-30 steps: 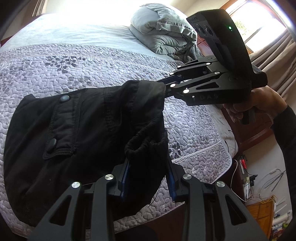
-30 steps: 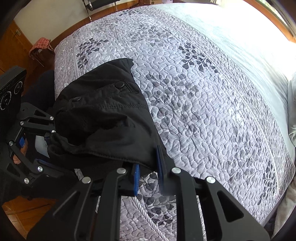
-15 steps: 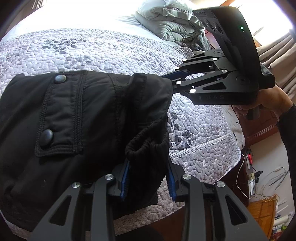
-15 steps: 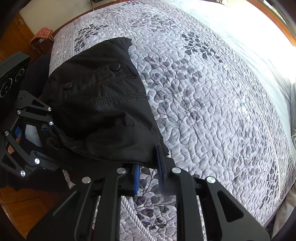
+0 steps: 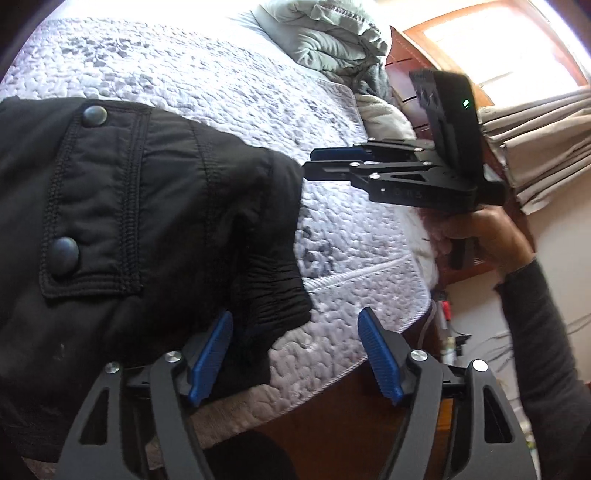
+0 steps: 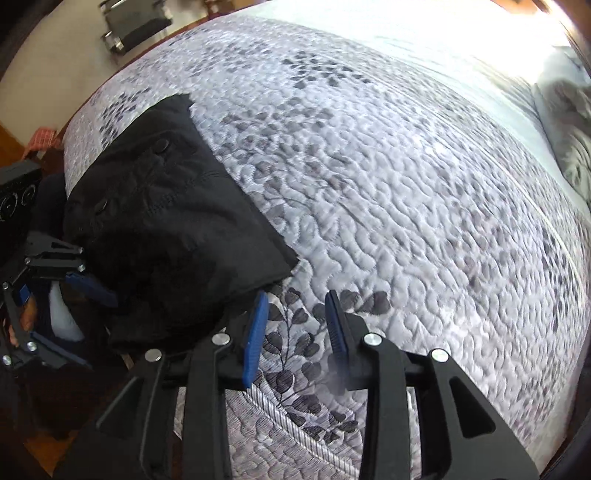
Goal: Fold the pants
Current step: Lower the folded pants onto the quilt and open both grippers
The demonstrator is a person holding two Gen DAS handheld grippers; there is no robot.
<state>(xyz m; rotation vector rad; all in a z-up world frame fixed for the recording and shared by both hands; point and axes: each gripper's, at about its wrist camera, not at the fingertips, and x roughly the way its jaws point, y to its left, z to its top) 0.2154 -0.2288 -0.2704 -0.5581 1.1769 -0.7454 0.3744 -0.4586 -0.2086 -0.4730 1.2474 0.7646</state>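
Note:
Black pants lie folded on the quilted bed, a pocket flap with two snaps facing up. My left gripper sits at the near bed edge. Its jaws are opening; the elastic cuff lies loose beside the left pad, not pressed. My right gripper, held by a hand, hovers just off the pants' right corner. In the right wrist view, the right gripper is opening over bare quilt. The pants lie left of it, and a left gripper finger shows at their far side.
A crumpled grey duvet lies at the head of the bed by a wooden headboard. Curtains hang at the right. The bed edge drops to a floor with cables. A chair stands beyond the bed.
Both grippers were shut on the pants' edge and now stand open. The pants have settled onto the quilt. The right gripper has drawn away from the pants' corner.

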